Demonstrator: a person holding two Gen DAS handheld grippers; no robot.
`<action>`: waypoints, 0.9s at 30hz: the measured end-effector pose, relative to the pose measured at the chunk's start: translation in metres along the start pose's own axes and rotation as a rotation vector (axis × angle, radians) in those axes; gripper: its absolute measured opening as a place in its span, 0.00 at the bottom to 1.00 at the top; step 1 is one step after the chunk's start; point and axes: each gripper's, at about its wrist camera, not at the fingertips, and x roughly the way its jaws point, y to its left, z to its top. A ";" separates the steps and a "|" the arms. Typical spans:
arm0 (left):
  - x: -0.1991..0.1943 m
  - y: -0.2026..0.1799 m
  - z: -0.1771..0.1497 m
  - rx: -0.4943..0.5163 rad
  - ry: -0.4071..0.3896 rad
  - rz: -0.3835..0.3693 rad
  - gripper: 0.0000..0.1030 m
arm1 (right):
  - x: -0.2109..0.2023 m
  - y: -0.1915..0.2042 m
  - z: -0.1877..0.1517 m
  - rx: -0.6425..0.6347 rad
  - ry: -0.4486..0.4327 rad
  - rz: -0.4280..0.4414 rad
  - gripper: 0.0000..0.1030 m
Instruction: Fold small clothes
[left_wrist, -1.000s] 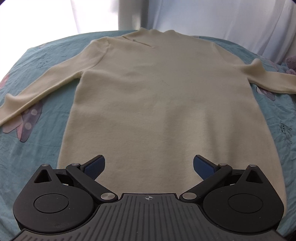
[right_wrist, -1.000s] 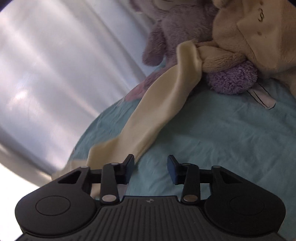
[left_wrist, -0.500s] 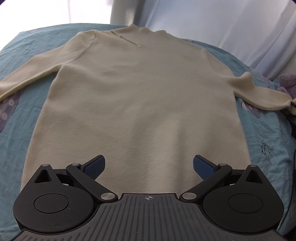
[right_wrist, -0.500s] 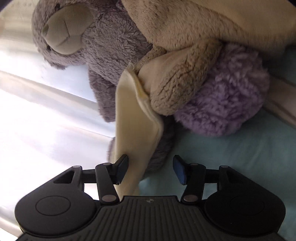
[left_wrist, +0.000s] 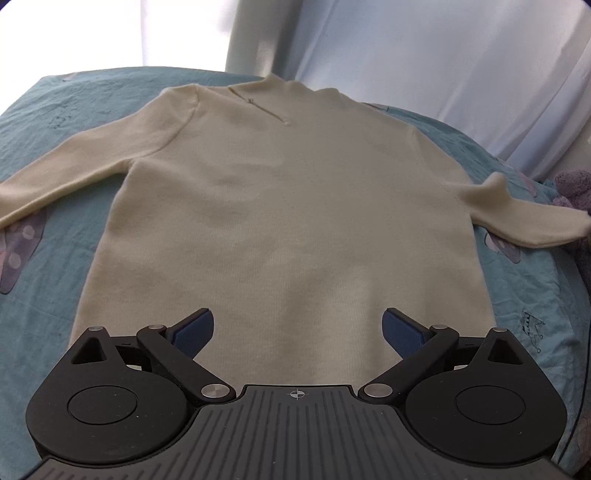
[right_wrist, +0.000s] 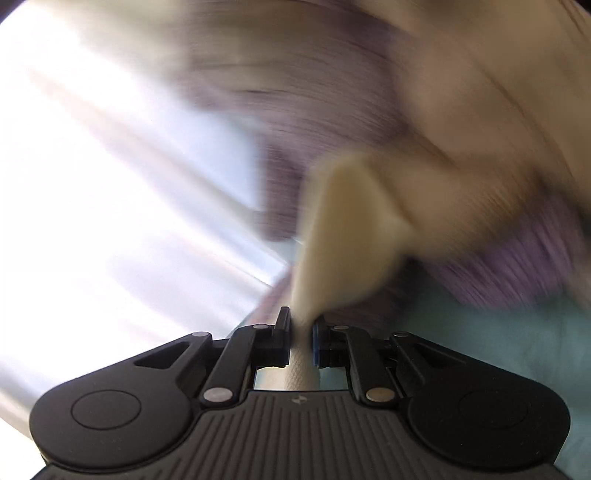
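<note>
A cream long-sleeved sweater (left_wrist: 288, 206) lies flat on the teal bedsheet (left_wrist: 40, 280), collar at the far end. Its left sleeve (left_wrist: 74, 158) runs off to the left. The right sleeve (left_wrist: 517, 221) stretches right and lifts off the sheet. My left gripper (left_wrist: 297, 330) hovers open above the hem with nothing between its blue pads. In the blurred right wrist view, my right gripper (right_wrist: 301, 341) is shut on the right sleeve's cuff (right_wrist: 347, 240), which stands up from between the pads.
Purple and beige plush toys (right_wrist: 461, 129) crowd the area just behind the cuff; a purple one (left_wrist: 576, 184) shows at the bed's right edge. A pale curtain (left_wrist: 443, 66) hangs behind the bed's far edge. Cartoon prints mark the sheet.
The right gripper closed on the sleeve cuff and swung fast, blurring its view. The left gripper shifted a little above the hem and stayed open; the right sleeve end has lifted.
</note>
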 end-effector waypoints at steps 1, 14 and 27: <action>-0.001 0.002 0.003 0.000 -0.007 -0.001 0.98 | -0.005 0.032 -0.004 -0.123 -0.011 0.024 0.10; 0.027 0.025 0.090 -0.073 -0.087 -0.253 0.98 | -0.010 0.226 -0.241 -0.921 0.537 0.448 0.31; 0.130 0.034 0.118 -0.213 0.096 -0.384 0.66 | -0.023 0.150 -0.234 -0.653 0.576 0.294 0.32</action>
